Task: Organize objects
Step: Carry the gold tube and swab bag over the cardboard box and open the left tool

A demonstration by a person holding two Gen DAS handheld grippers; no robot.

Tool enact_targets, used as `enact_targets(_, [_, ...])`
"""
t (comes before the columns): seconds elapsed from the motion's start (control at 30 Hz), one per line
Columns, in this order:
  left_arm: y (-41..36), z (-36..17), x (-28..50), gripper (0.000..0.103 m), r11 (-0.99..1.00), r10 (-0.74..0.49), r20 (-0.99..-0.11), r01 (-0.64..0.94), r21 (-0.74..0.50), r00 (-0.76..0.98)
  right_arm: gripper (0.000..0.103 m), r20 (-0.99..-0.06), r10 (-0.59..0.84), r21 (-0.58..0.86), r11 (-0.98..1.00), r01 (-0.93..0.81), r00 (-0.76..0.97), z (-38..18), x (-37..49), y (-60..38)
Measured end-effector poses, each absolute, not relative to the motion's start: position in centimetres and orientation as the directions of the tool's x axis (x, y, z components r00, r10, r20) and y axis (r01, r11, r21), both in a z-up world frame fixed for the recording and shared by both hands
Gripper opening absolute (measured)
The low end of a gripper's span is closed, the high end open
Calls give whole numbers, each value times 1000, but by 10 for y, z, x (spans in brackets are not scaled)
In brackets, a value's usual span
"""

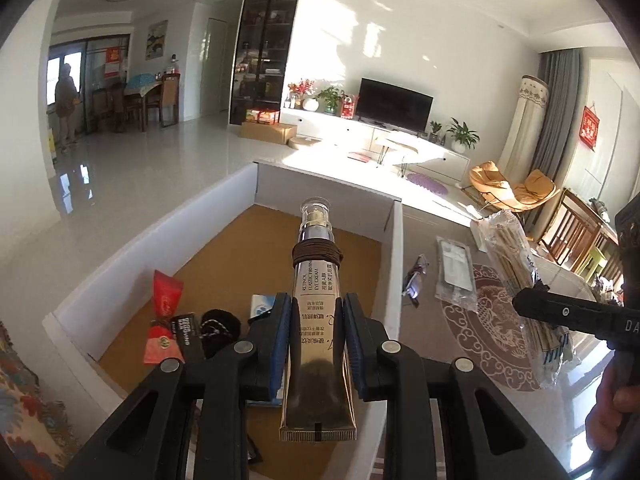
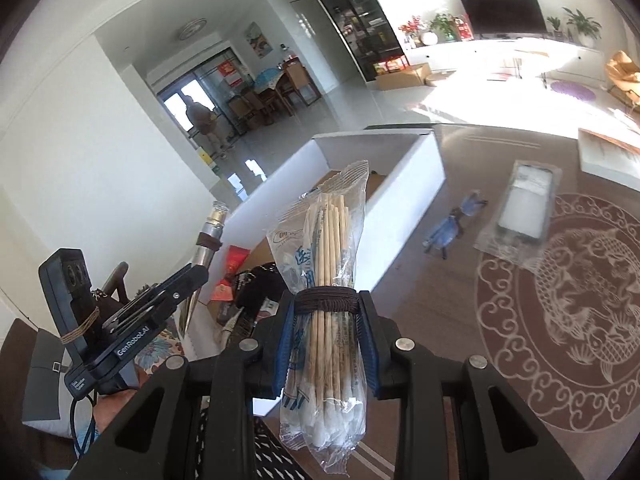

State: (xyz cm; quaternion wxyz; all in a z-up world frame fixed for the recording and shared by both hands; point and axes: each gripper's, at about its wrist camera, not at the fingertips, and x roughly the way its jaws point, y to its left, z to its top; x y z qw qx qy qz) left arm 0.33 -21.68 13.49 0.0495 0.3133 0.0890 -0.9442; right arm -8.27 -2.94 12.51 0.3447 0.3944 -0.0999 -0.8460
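1. I am seeing the left gripper [image 1: 316, 322] clenching a gold eye cream tube [image 1: 317, 320] between both blue pads [image 1: 280, 328]; the tube is pointing forward, pump cap away from the camera, with a brown band wound around its neck.
2. The tube is hanging over the white cardboard box [image 1: 152, 232], whose brown floor is showing beneath it.
3. Lying in the box I am noting 1 red wrapped packet [image 1: 164, 320], 1 black pouch [image 1: 218, 328] and 1 small blue-and-white box [image 1: 262, 306], all near the left gripper's end.
4. The right gripper [image 2: 326, 340] is grasping a clear bag of cotton swabs [image 2: 328, 280], fingers pressing on both sides where a brown band is circling the bundle; cotton tips are facing the camera.
5. The swab bag is hanging just beside the box's right wall, over the brown table [image 2: 440, 320].
6. On the table, well apart from the box, a flat clear packet [image 2: 520, 212] and a small blue wrapped item [image 2: 452, 228] are lying near the round dragon pattern [image 2: 580, 312].
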Motion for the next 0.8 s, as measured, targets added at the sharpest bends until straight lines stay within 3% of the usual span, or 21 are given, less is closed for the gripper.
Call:
enact_targets(0.17, [-269,94,-20,28,-961,-178,-734,276,-14,-655,32,-648,-687,411,-678,610,-327,101,-92,-147])
enact_targets(0.2, [-274,85,-24,42,-956,-201,-755,292,13,-624,33,-667,-681,411,-674,614,-302,92,-95,-162])
enact_targets(0.23, [-278,78,-24,65,-951,-224,-767,305,38,-601,46,-685,-671,410,-676,613,-283,82,-97,-174])
enact_targets(0.27, [-279,73,-21,74,-946,-248,-766,319,59,-594,61,-698,-659,402,-685,608,-281,75,-98,-179])
enact_targets(0.37, [-277,77,5,85,-940,-275,-711,335,58,-648,73,-665,-654,368,-707,604,-361,73,-87,-160])
enact_targets(0.47, [-262,84,22,90,-953,-216,-676,302,-10,-704,95,-624,-587,269,-781,564,-515,70,-70,-107])
enact_targets(0.5, [-254,87,27,90,-961,-179,-666,274,-39,-724,97,-622,-546,228,-812,537,-561,64,-68,-82])
enact_targets(0.63, [-187,110,35,90,-989,14,-620,81,-125,-785,99,-694,-310,37,-916,398,-649,19,-65,10])
enact_targets(0.8, [-70,110,28,102,-983,176,-637,-170,-72,-750,99,-787,-78,-69,-975,212,-613,-33,-54,129])
